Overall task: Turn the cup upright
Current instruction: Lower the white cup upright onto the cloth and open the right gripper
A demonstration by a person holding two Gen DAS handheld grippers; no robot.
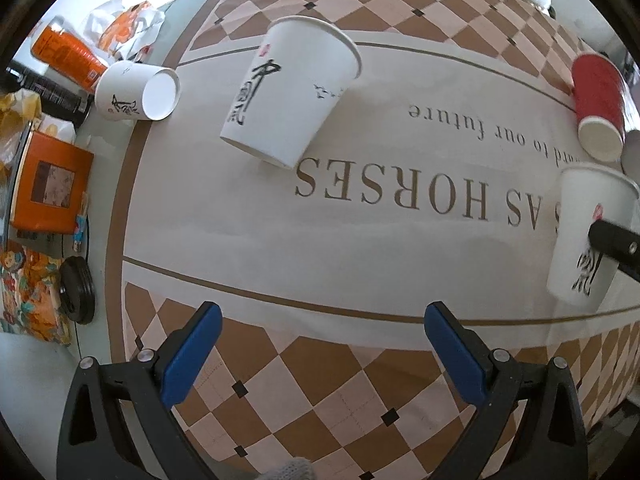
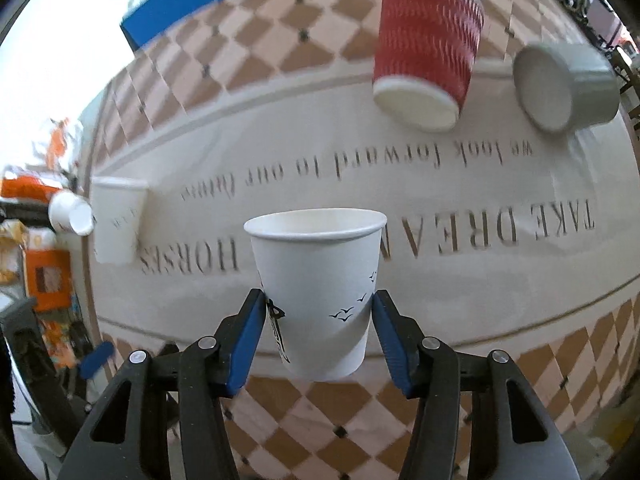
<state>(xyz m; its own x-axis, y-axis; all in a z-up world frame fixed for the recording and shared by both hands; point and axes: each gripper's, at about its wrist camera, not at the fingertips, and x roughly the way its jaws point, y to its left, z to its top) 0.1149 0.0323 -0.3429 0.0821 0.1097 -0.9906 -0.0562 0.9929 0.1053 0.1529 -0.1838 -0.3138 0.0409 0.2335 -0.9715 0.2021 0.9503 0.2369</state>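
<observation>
While the right hand-held gripper (image 2: 319, 312) clamps a white cup (image 2: 316, 296) low on its wall, mouth up, the cup stands upright over the lettered middle of the bench (image 2: 460, 272); contact between its base and the surface cannot be confirmed. Both blue pads (image 2: 250, 340) press the paper sides, closed to the cup's width. The left hand-held gripper (image 1: 322, 354) is spread wide and holds nothing, hovering above the near checkered border.

Other cups on the bench: a second white cup (image 1: 290, 88) toward the left, a third (image 1: 138, 94) lying on its side at the left edge, a red cup (image 2: 428, 52) and a grey one (image 2: 564, 84) toward the far right.

Risks, as judged: the wall is thin paper, so excess squeeze could dent it. Release before the base sits flat could let it topple. Pads dragging on withdrawal could tip it over.
</observation>
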